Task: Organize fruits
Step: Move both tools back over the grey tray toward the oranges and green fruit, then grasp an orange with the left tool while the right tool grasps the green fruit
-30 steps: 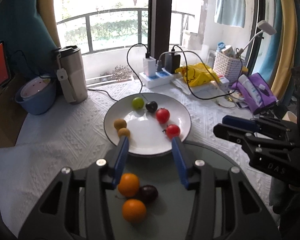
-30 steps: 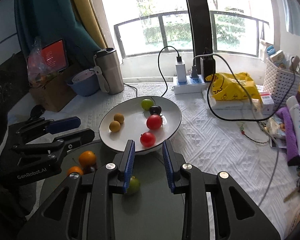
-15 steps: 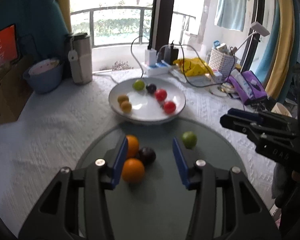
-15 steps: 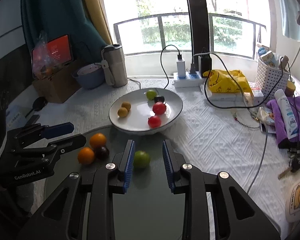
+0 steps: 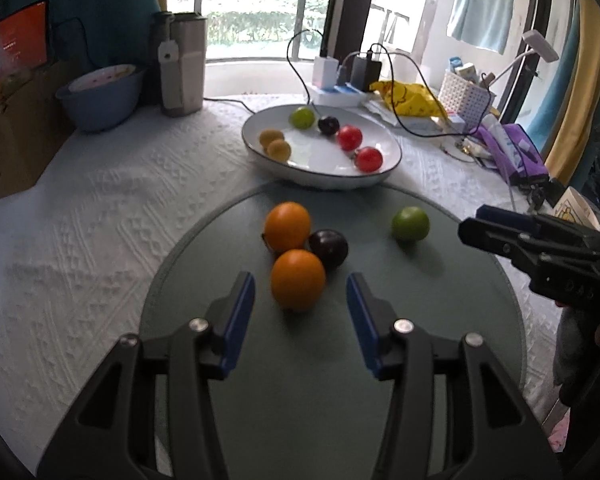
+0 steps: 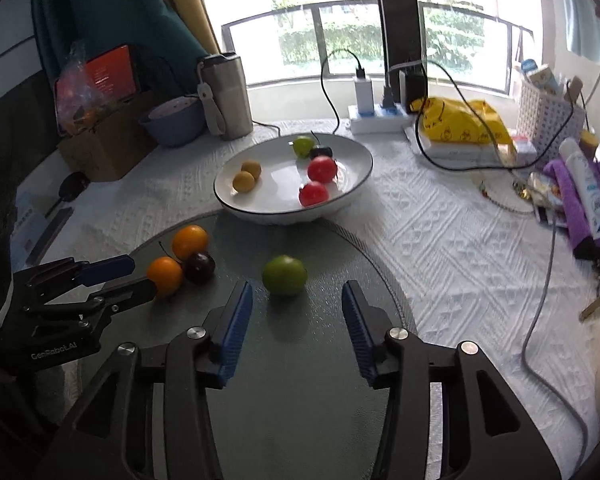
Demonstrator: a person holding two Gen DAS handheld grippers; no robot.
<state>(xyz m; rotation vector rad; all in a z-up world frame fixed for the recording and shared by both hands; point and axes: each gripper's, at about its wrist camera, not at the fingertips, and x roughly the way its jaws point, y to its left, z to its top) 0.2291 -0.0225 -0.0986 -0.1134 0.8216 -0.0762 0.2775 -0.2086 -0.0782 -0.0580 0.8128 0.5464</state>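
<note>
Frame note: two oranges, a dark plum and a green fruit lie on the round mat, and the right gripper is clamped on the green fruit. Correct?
Not quite. In the right wrist view the right gripper is open; the green fruit lies free on the mat, ahead of its fingertips. The oranges and plum are as noted.

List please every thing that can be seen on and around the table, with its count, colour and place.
oranges: 2, orange, on glass disc, left
plum: 1, dark, touching the oranges
lime: 1, green, alone on disc, ahead of right tool
glass disc: 1, grey-green, near table edge
plate: 1, white, behind disc; holds 2 red, 2 yellow, 1 green, 1 dark fruit
tablecloth: 1, white
flask: 1, steel, back left
bowl: 1, blue, back left
power strip: 1, white, by window
bag: 1, yellow, back right
basket: 1, white, back right
left tool: open, around nearer orange
right tool: jaws just opened, nothing gripped
</note>
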